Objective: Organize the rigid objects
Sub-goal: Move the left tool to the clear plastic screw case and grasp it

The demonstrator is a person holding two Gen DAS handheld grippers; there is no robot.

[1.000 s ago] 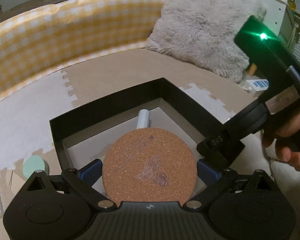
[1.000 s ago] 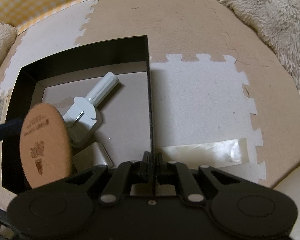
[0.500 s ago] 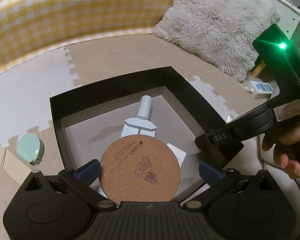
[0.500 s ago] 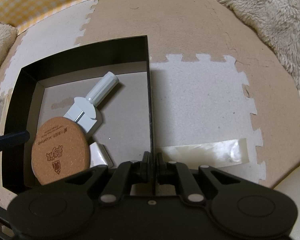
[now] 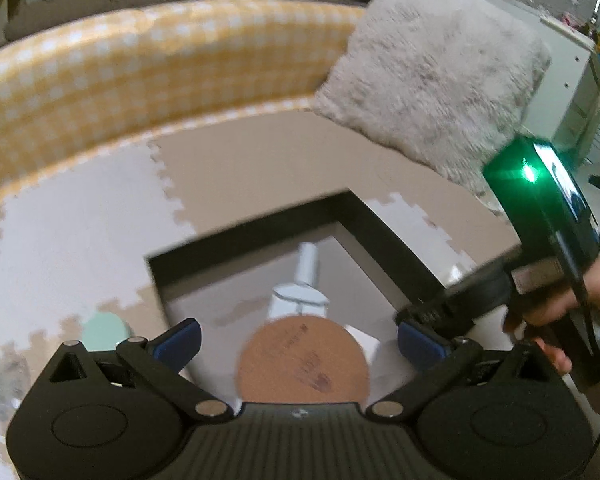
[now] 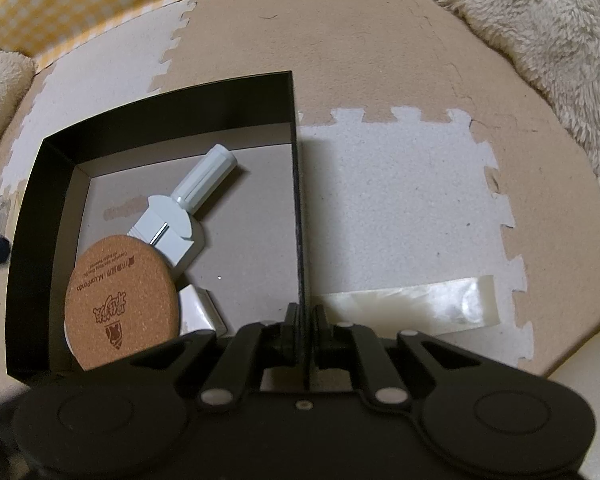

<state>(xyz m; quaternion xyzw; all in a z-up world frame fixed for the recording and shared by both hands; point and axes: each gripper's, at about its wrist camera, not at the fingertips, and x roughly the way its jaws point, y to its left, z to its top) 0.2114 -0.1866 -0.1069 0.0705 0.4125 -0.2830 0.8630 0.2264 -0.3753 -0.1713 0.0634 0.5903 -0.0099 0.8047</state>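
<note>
Start at the left: your left gripper hangs with its jaws wide apart and nothing between them, above the cork coaster, which lies inside the black box, propped on the white tool and a small wrapped packet. Lift straight clear of the left wall before reaching for the mint-green disc outside it. On the right, keep your right gripper clamped on the box's right wall, steadying it.

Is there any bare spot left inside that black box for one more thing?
Yes: the box floor is bare right of the white tool, along the wall the right gripper pinches. The near-left corner is crowded: cork coaster overlapping a small white packet.
</note>
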